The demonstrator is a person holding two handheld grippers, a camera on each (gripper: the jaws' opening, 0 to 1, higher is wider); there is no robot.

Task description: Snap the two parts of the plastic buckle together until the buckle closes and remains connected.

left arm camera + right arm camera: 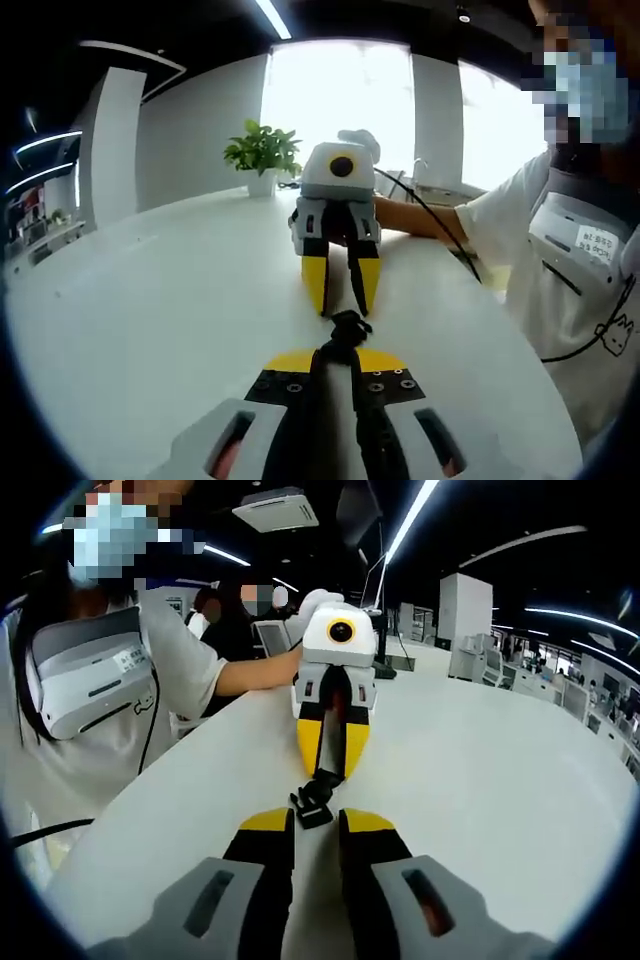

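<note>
We hold our left tongs [335, 352] low over the white table [160, 310], their yellow-tipped jaws drawn narrow around a black strap, with one black buckle half [346, 325] sticking out just past the tips. Facing them, our right tongs [341, 292] come in from the far side, jaws pointing down toward that buckle half and standing a little apart, tips just beside it. A small potted plant [262, 155] stands near the table's far edge, by the bright window.

In the right gripper view, our right tongs [318, 820] have their jaws parted narrowly, and the other buckle half [312, 806] lies between their tips; we cannot tell whether they press on it. The left tongs [332, 765] reach down from across the table [480, 780], gripping the black buckle piece [326, 776] at their tips, which touches the half by our right jaws. A person [110, 680] in a light shirt leans at the table's edge.
</note>
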